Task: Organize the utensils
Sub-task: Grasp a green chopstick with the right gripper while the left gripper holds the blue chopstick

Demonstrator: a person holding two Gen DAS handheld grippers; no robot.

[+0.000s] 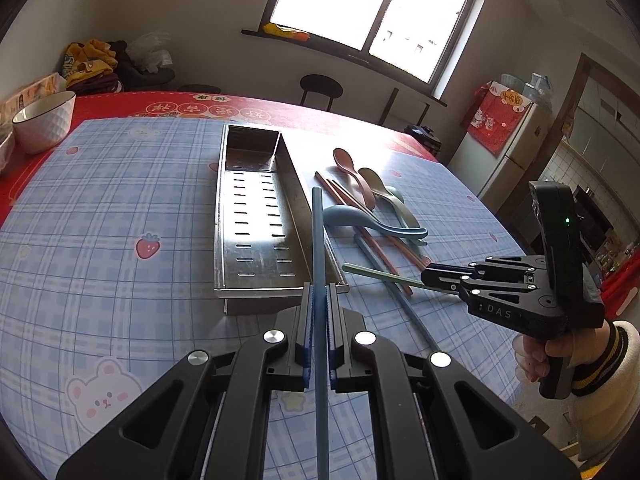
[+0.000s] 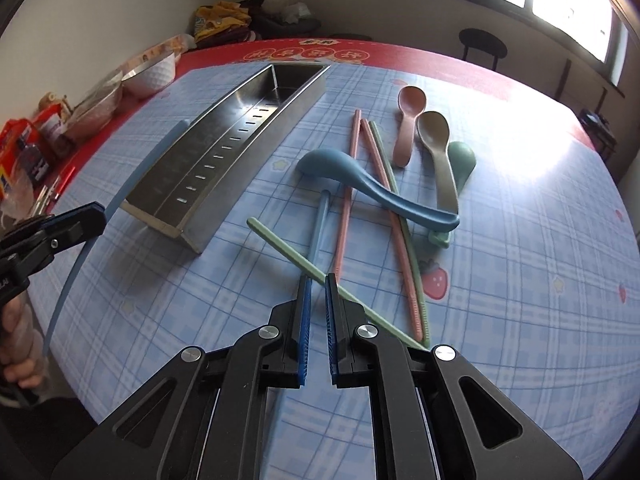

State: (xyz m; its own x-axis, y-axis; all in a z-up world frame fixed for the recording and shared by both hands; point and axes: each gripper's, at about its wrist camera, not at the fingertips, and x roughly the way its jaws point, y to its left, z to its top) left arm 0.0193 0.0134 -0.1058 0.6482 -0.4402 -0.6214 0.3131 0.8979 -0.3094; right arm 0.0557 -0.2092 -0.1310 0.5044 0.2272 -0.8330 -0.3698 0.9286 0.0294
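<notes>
Daylight from blown-out window [image 1: 372, 8]; strong glare on table [image 2: 532, 152] far right corner and metal tray [image 1: 256, 216] floor. Soft short shadows. Heavy fisheye bending, dark vignette corners. Sharp overall, edges slightly soft.

Bright window [image 1: 380, 12] in a pale wall [image 1: 208, 52]; round black stool [image 1: 321, 87] below; white fridge [image 1: 508, 148] rightward.

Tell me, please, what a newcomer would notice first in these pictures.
First, the blue chopstick clamped in the left gripper, pointing past the near end of the steel tray at mid-table. Next, the right gripper with a green chopstick lying across its fingers; whether it is gripped is unclear. Right of the tray lies a jumble of pastel spoons and chopsticks on the checked cloth.
</notes>
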